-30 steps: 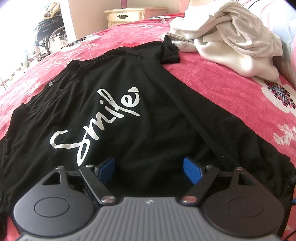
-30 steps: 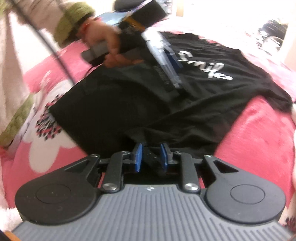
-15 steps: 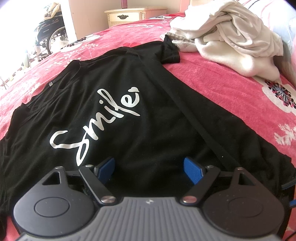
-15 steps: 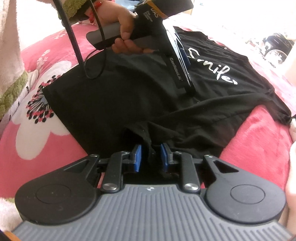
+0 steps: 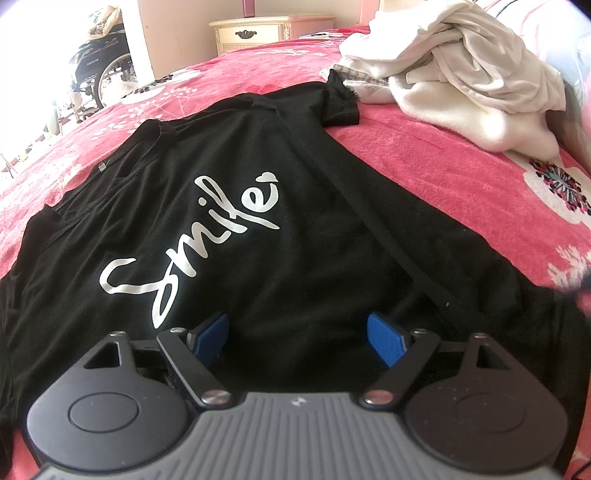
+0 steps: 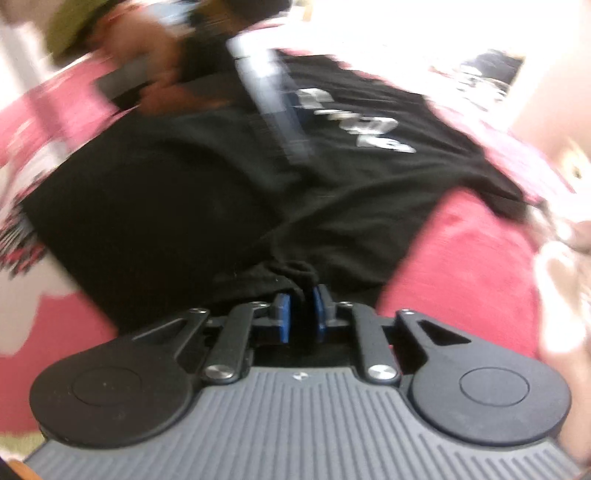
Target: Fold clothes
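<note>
The black T-shirt (image 5: 229,206) lies spread on the pink blanket (image 5: 461,177). The right gripper (image 6: 301,306) has just been closing and now pinches the shirt's bunched edge. The left gripper (image 5: 299,336) hangs above the shirt, jaws wide apart.

matt black cloth shirt (image 5: 229,236) (fuzzy pink blanket (image 5: 443,166))

Your left wrist camera sits low and close over the black T-shirt (image 5: 229,206), looking down along its gripper's fingers, up the shirt toward the nightstand (image 5: 273,31). Your right wrist camera looks down from the shirt's hem edge, very near, facing across the pink bedspread (image 6: 454,266); it's motion-blurred, so details are probably unreliable. Both views share the shirt's white lettering (image 6: 354,125).
</note>
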Demonstrator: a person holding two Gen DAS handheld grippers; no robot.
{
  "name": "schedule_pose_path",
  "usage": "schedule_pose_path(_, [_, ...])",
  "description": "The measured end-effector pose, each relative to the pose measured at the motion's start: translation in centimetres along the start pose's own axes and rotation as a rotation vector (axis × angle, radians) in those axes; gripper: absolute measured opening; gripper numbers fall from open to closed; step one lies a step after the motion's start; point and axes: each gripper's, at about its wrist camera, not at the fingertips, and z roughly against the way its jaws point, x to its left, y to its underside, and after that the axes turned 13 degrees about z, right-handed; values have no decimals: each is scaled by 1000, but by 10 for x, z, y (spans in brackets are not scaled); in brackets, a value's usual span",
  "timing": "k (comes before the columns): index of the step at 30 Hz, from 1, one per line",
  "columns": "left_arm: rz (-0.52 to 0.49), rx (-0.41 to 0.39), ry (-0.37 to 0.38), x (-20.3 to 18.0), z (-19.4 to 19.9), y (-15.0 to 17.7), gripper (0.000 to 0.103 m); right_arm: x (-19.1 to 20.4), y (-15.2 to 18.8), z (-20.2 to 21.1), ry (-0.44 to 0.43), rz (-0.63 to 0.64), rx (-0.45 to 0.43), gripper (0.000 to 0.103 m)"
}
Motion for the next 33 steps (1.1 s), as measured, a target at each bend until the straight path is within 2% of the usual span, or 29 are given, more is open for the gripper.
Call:
schedule_pose_path(4, [0,1,3,0,0,0,84,-28,13,16,196,-61,35,6])
schedule_pose_path(7, [-2,-1,4,0,0,1,84,-54,32,21,337,-107,102,6])
schedule_pose_path(10, [-6,0,4,0,1,2,84,-75,52,24,394,-202,137,5])
schedule_pose_path(15, [-13,2,5,1,2,4,84,-82,61,40,501,-226,133,3])
schedule_pose_path(21, [-16,5,7,1,2,4,85,-90,95,13,408,-351,226,3])
schedule_pose_path(30, [-14,6,8,2,2,6,85,-105,121,8,231,-657,120,6])
schedule_pose_path(33, [-15,3,5,2,3,7,86,-109,139,8,153,-814,58,17])
